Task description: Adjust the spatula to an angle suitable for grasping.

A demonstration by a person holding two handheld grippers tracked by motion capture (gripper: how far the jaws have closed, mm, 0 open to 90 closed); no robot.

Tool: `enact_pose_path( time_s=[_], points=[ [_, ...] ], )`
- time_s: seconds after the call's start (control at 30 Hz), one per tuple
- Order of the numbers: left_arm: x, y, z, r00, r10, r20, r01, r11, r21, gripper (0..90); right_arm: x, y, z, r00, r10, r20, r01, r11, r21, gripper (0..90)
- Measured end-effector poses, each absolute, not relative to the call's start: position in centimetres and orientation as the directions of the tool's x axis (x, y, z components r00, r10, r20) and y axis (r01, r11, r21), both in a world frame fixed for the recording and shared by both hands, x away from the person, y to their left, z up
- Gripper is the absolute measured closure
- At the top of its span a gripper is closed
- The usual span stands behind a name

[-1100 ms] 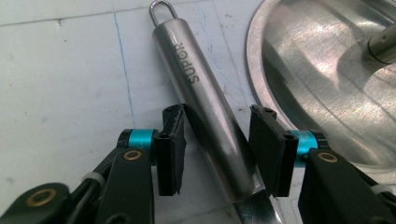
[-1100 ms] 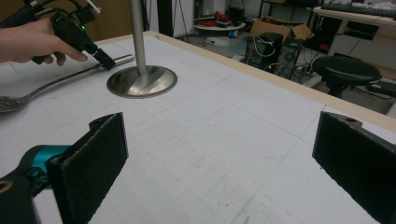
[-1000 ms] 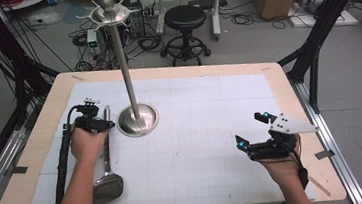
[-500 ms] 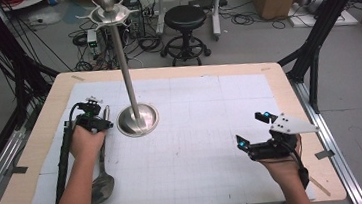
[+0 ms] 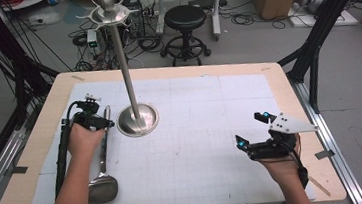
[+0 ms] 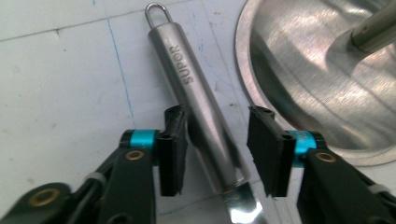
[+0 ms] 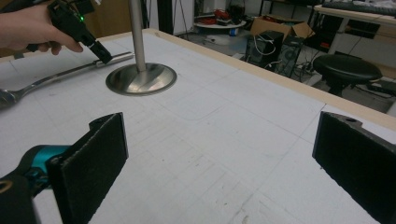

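A steel ladle [image 5: 103, 157] lies on the table's left side, handle pointing away and bowl near the front edge. Its handle [image 6: 201, 112], stamped SUPOR, passes between the jaws of my left gripper [image 6: 217, 116], which is open. The left pad sits close against the handle and the right pad stands clear of it. From above, the left gripper [image 5: 103, 122] is just left of the steel stand's round base [image 5: 138, 120]. The stand's pole [image 5: 124, 67] rises to a hooked top. My right gripper [image 5: 251, 129] is open over bare table at the right.
The white gridded mat [image 5: 205, 109] covers most of the wooden table [image 5: 288, 86]. The stand base [image 6: 317, 79] lies right beside the left gripper's right jaw. Seen from the right gripper, the left gripper [image 7: 100, 53] and stand base [image 7: 141, 78] are far off. A stool [image 5: 185, 18] and boxes stand beyond.
The left gripper has edged slightly forward along the ladle handle. The ladle and the right gripper have stayed put.
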State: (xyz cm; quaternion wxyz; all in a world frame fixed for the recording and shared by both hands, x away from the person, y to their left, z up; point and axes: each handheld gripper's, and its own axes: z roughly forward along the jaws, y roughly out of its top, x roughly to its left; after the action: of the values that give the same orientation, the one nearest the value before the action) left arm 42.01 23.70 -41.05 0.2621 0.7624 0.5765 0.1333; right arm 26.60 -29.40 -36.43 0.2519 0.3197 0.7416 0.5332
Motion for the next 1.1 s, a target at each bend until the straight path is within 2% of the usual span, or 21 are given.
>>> enact_pose_path(
  time_s=[0.13, 0.5, 0.53, 0.63, 0.77, 0.87, 1.1],
  points=[
    [42.3, 24.2, -40.8, 0.234, 0.965, -0.116, 0.822, -0.133, 0.554, 47.5, 26.6, -29.3, -36.5, -0.671, 0.741, -0.033, 0.209, 0.231, 0.950, 2.1],
    [43.4, 22.8, -40.7, 0.130, 0.985, -0.113, 0.874, -0.060, 0.483, 47.1, 26.8, -29.2, -36.7, -0.671, 0.741, -0.033, 0.213, 0.235, 0.948, 2.1],
    [43.5, 22.4, -41.0, 0.111, 0.991, -0.078, 0.883, -0.062, 0.465, 47.8, 26.8, -29.3, -36.7, -0.671, 0.740, -0.033, 0.213, 0.235, 0.948, 2.1],
    [43.7, 22.2, -41.5, 0.084, 0.995, -0.059, 0.900, -0.050, 0.432, 50.0, 26.7, -29.4, -36.7, -0.669, 0.743, -0.031, 0.215, 0.234, 0.948, 2.1],
    [43.6, 21.7, -41.5, 0.070, 0.997, -0.013, 0.902, -0.058, 0.429, 54.9, 26.7, -29.6, -36.7, -0.669, 0.743, -0.029, 0.215, 0.230, 0.949, 2.1],
    [43.5, 21.4, -41.4, 0.085, 0.996, -0.010, 0.902, -0.072, 0.426, 64.1, 26.8, -29.6, -36.6, -0.668, 0.743, -0.030, 0.215, 0.232, 0.949, 2.1],
    [43.3, 20.9, -41.4, 0.085, 0.996, 0.019, 0.900, -0.085, 0.427, 65.2, 26.6, -29.5, -36.5, -0.668, 0.743, -0.036, 0.210, 0.234, 0.949, 2.1]
  ],
)
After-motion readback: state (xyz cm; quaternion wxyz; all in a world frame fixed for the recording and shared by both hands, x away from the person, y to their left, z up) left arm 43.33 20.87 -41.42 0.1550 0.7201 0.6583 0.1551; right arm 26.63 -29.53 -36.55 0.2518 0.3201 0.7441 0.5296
